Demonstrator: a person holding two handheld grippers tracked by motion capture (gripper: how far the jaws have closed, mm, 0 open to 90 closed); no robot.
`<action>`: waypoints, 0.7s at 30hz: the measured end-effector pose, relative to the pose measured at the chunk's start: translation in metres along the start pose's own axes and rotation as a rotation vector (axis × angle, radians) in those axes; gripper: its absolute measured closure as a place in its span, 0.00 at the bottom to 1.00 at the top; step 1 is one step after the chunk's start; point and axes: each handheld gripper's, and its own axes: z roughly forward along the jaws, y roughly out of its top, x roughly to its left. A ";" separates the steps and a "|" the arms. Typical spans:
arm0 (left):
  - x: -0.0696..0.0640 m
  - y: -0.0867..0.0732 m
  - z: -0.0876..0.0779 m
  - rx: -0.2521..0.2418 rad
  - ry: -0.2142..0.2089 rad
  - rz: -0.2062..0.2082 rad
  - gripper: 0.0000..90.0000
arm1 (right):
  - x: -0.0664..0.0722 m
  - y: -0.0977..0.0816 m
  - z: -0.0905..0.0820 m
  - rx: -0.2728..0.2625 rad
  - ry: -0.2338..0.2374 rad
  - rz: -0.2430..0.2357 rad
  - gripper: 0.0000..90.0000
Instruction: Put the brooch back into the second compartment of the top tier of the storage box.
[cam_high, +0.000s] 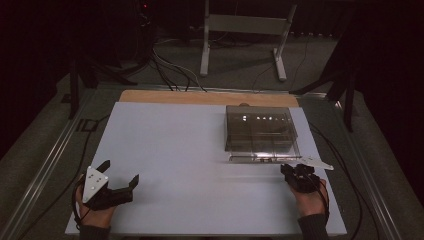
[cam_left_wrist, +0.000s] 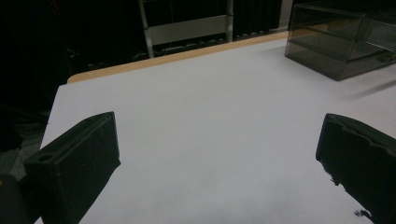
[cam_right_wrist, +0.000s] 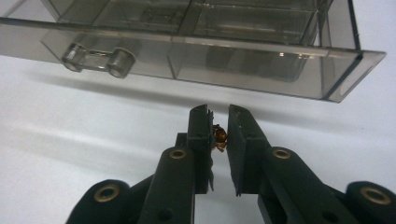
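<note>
Tiny amber-brown piece (cam_right_wrist: 219, 135) (shiny, irregular) pinched in the right tool (cam_right_wrist: 218, 122).

Drawer box (cam_right_wrist: 261, 70): smoky clear plastic, glossy. Table top (cam_high: 175, 165): matt white, smooth; wood edge (cam_high: 200, 97). Right gripper (cam_right_wrist: 218, 121): matt black plastic, brass-coloured rivets.

Left gripper (cam_high: 119, 181) black with two blocky matte jaws, grey three-cornered plate (cam_high: 93, 183) on top bearing small holes, right gripper (cam_right_wrist: 218, 122) black with brass-ringed pivot holes, thin black cables trailing, dark grey sleeve cuffs (cam_high: 314, 224) at both wrists
</note>
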 end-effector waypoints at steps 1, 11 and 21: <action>0.000 0.000 0.000 0.000 0.000 0.000 0.00 | 0.000 0.000 -0.001 0.000 0.000 -0.002 0.90; 0.000 0.000 0.000 0.002 0.000 0.001 0.00 | 0.003 0.004 -0.010 -0.003 0.015 -0.009 0.90; 0.000 0.000 0.000 0.003 0.002 0.000 0.00 | 0.009 0.012 -0.017 -0.019 0.029 -0.025 0.90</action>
